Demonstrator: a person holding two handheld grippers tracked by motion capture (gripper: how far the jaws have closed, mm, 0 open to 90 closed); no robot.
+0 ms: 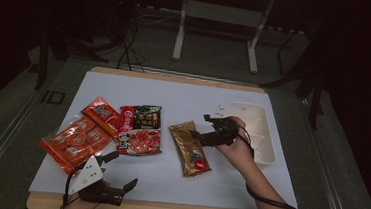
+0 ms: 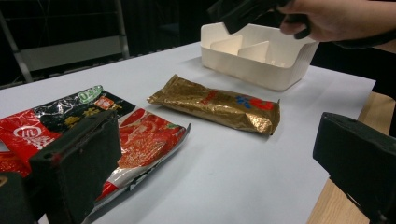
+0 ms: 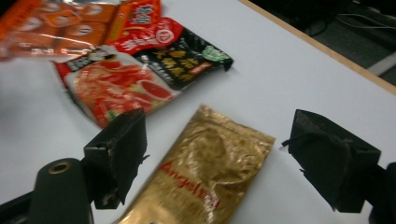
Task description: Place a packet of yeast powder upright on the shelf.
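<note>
1. One gold packet [image 1: 189, 148] lies flat on the white counter [image 1: 184, 97], just below and in front of the right claw [image 1: 203, 127]; in the right gripper view the gold packet [image 3: 198, 179] sits between that claw's two black jaws, with clear gaps on both sides.
2. Right claw: the jaws stand wide apart, nothing is gripped, and the pads do not press on the packet. The person's hand [image 1: 238, 144] carries it just above the counter.
3. Behind the right claw, on the side away from the packet, a white divided tray [image 1: 267, 141] stands on the counter; in the left gripper view the tray [image 2: 261, 70] is just beyond the gold packet [image 2: 219, 105].
4. Ahead of the right claw, past the far end of the gold packet, lie a red-and-black noodle packet [image 3: 154, 70] and orange snack packets [image 3: 70, 28], near each other and partly overlapping.
5. Left claw [image 1: 120, 169]: it rests near the counter's front edge, well apart from the gold packet, jaws spread wide and holding nothing. The red-and-black noodle packet [image 2: 140, 140] lies just ahead of its left jaw.
</note>
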